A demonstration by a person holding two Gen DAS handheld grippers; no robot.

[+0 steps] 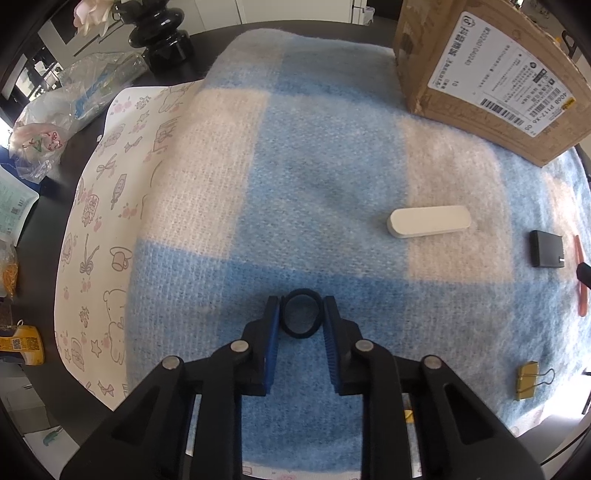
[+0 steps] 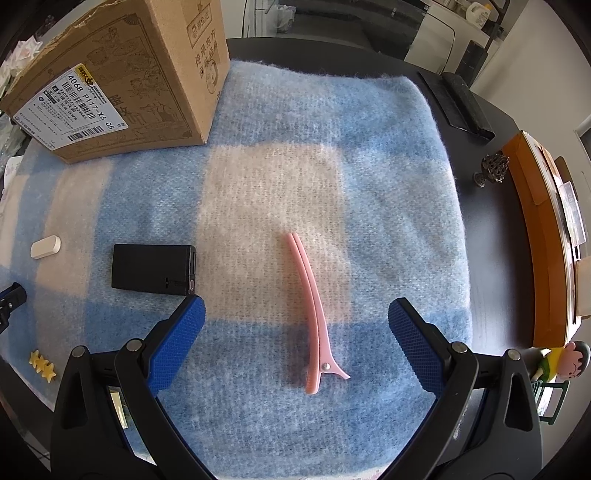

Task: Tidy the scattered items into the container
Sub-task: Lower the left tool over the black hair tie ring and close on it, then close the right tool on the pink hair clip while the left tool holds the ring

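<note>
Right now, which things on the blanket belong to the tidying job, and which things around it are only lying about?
For the job:
- black hair tie, between the left gripper's pads
- white oblong case
- black rectangular device
- pink hair clip, below the open right gripper
- gold binder clip
- yellow star clip
- cardboard box

Lying about:
- black vase
- plastic bags
- cartoon figurine

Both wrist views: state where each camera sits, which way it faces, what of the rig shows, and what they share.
Left wrist: on the left gripper, facing steeply down at the blanket; its fingers flank a black ring.
Right wrist: on the right gripper, tilted down; open fingers straddle a pink hair clip.
Shared: cardboard box, white bar, black case, blanket.
</note>
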